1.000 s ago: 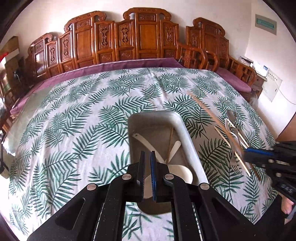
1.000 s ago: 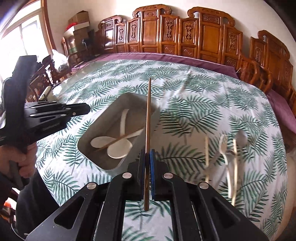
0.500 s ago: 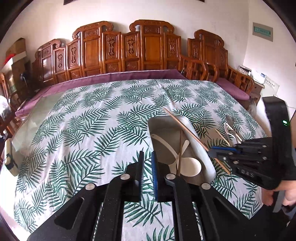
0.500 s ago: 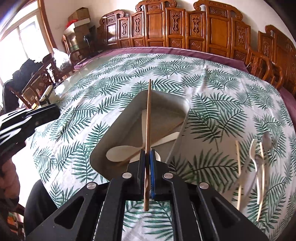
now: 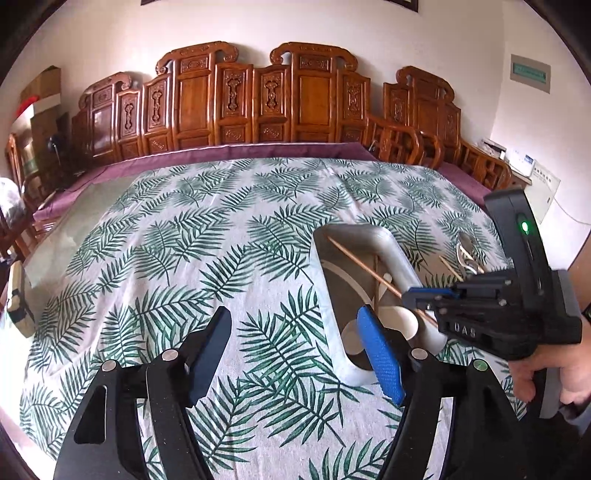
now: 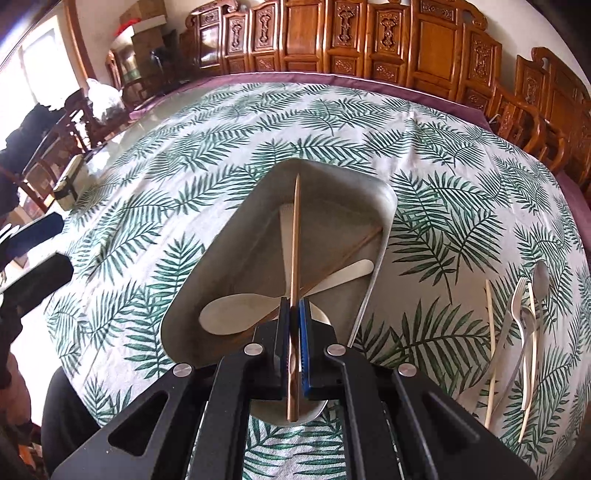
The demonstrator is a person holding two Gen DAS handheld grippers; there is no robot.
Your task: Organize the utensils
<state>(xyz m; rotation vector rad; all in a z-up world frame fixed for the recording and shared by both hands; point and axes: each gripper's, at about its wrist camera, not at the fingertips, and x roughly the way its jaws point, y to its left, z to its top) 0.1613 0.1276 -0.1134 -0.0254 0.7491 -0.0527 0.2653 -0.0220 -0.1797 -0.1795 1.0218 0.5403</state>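
The right claw (image 6: 294,334) grips a thin brown wooden chopstick (image 6: 294,236) over the grey oblong metal tray (image 6: 382,192), ready to lower and release; the left claw (image 5: 295,354), empty, has just been opening beside it

Carved wooden chairs (image 5: 310,107), leaf-print tablecloth (image 5: 207,236), cardboard boxes (image 6: 146,27)

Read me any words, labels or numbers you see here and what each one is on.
"DAS": raised letters on the body of the right gripper, as they appear in the left wrist view.
Green wall sign: print too small to read.
White wall panel: line of print, too blurred to read.
Nothing readable on the tray or the chopstick.
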